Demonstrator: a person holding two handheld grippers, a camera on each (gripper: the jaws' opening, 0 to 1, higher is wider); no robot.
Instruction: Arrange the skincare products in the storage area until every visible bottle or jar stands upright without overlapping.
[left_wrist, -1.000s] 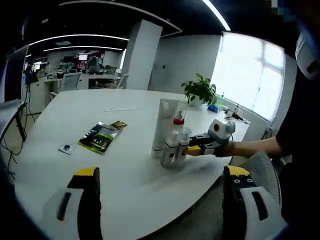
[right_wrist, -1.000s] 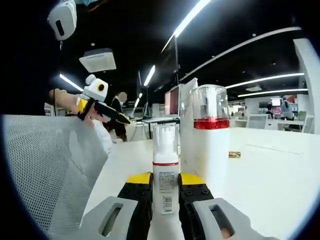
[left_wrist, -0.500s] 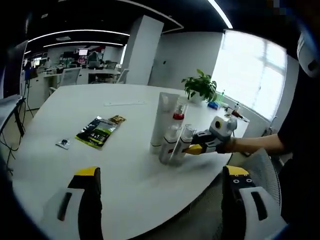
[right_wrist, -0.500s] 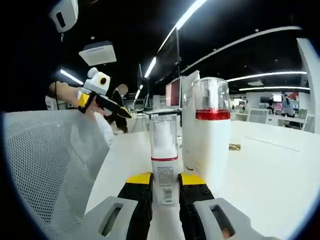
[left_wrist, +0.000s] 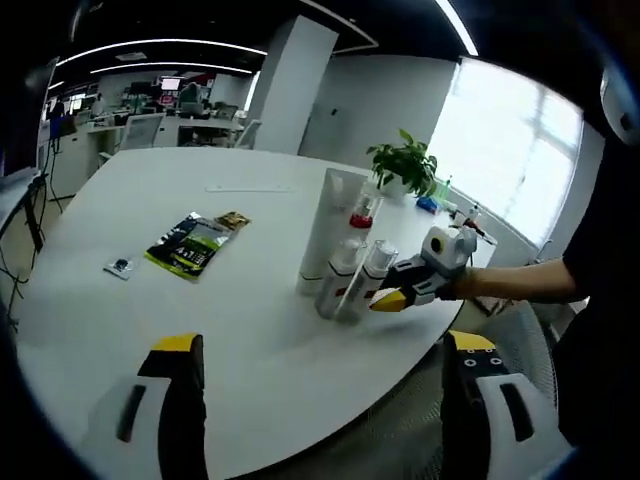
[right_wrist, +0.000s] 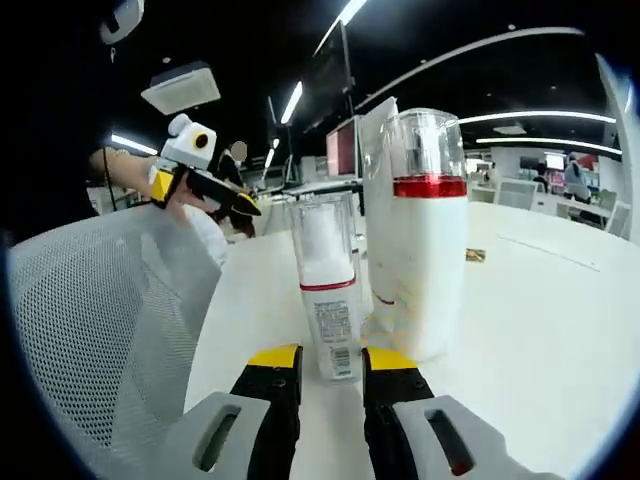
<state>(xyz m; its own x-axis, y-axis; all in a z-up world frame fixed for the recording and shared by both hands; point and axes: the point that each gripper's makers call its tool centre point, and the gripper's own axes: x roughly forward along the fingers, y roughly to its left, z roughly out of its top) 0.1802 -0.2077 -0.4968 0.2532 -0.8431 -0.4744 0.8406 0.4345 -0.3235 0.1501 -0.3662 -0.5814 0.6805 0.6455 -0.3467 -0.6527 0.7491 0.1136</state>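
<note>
The right gripper (right_wrist: 322, 362) has let go of the small clear-capped pump bottle (right_wrist: 325, 292) and drawn back. At the bottom centre of the right gripper view its jaws sit narrowly parted just short of the bottle's base, no longer pinching it. The bottle now stands upright on the white table (right_wrist: 520, 330), at frame centre, beside a taller white bottle with a red band (right_wrist: 420, 235) and a tall white tube (right_wrist: 378, 150) behind. I judge this bottle placed.

In the left gripper view, the cluster (left_wrist: 348, 265) stands right of centre, and a dark sachet (left_wrist: 187, 245) lies flat, left of it. The left gripper (left_wrist: 320, 405) is spread wide and empty at the bottom. The bottles hide each other, so whether they touch is unclear.
</note>
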